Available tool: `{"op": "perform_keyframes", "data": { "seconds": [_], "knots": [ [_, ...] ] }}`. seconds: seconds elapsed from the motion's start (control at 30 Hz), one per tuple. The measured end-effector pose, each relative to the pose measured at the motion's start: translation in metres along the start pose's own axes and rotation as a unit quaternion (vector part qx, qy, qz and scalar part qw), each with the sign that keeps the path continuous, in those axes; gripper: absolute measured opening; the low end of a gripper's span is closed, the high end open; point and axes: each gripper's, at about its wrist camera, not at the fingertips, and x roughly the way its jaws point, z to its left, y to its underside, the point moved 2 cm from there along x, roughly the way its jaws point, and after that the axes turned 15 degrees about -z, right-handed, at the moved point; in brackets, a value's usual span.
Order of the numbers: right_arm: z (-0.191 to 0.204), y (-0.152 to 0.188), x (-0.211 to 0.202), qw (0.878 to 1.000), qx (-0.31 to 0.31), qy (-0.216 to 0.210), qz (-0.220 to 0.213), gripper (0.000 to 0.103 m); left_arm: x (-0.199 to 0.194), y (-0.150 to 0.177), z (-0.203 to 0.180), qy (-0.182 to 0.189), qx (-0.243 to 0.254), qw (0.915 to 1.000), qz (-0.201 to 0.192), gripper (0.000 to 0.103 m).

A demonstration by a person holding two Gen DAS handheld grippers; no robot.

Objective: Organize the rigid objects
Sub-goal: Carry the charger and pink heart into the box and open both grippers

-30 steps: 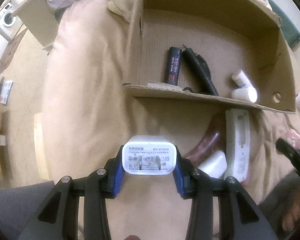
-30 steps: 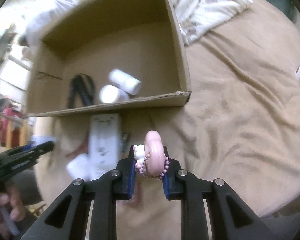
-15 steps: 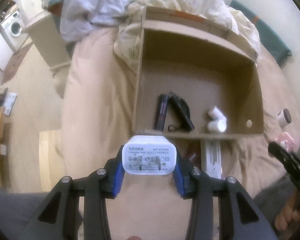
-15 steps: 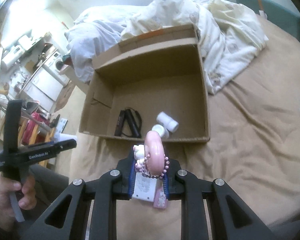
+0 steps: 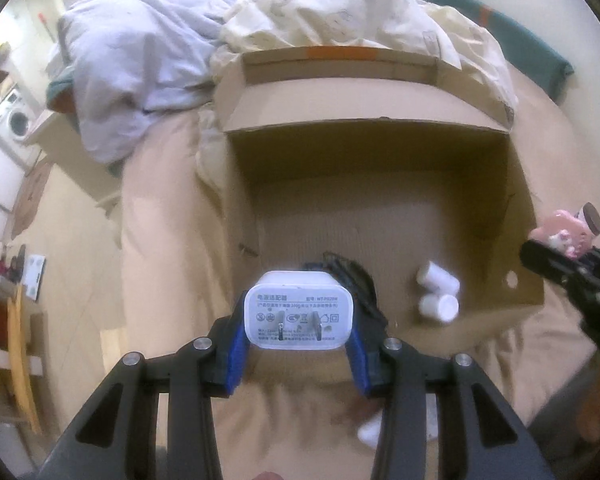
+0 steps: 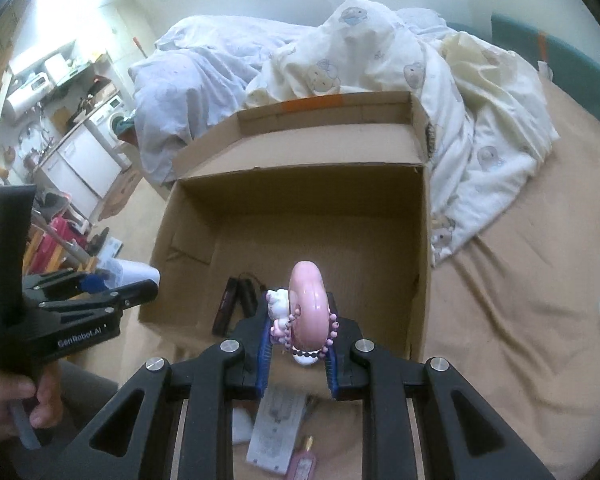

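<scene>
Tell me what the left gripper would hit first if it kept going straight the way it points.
Probably the black items on the floor of the cardboard box, which sit just past the white charger held in the left gripper. Depth is hard to judge; the near wall might come first.

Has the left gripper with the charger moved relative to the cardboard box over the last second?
Yes. The left gripper, shut on the white charger, has risen: the cardboard box now sits lower in its view, with the whole interior showing.

A home bedroom: rumpled duvet (image 6: 380, 56) on a bed, washing machine (image 6: 110, 114) beyond.
</scene>
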Motion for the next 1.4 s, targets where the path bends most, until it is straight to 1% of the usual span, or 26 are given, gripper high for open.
{"op": "perform_keyframes", "data": {
  "seconds": [0.1, 0.2, 0.3, 0.4, 0.57, 1.03, 1.4],
  "knots": [
    [-0.003, 0.006, 0.023, 1.0, -0.007, 0.018, 0.022, 0.023, 0.022, 0.005, -0.004, 0.007, 0.009, 0.9999, 0.0, 0.039],
    [-0.01, 0.022, 0.043, 0.999, -0.004, 0.027, 0.041, 0.023, 0.046, 0.017, -0.004, 0.01, 0.0, 0.9997, 0.023, 0.039],
    [-0.016, 0.033, 0.055, 0.997, -0.003, 0.034, 0.063, 0.023, 0.055, 0.022, -0.005, 0.004, 0.006, 0.9995, 0.029, 0.039],
    [-0.015, 0.035, 0.06, 0.997, -0.021, 0.039, 0.067, 0.023, 0.055, 0.023, -0.005, -0.004, 0.007, 0.9997, 0.023, 0.039],
    [-0.02, 0.041, 0.074, 0.995, -0.017, 0.049, 0.086, 0.023, 0.057, 0.026, -0.009, -0.011, 0.02, 0.9995, 0.023, 0.039],
    [-0.017, 0.048, 0.085, 0.992, -0.022, 0.048, 0.115, 0.023, 0.062, 0.027, -0.011, -0.006, 0.026, 0.9992, 0.03, 0.039],
    [-0.017, 0.051, 0.085, 0.991, -0.023, 0.048, 0.124, 0.023, 0.068, 0.03, -0.013, -0.001, 0.037, 0.9986, 0.037, 0.039]
  ]
}}
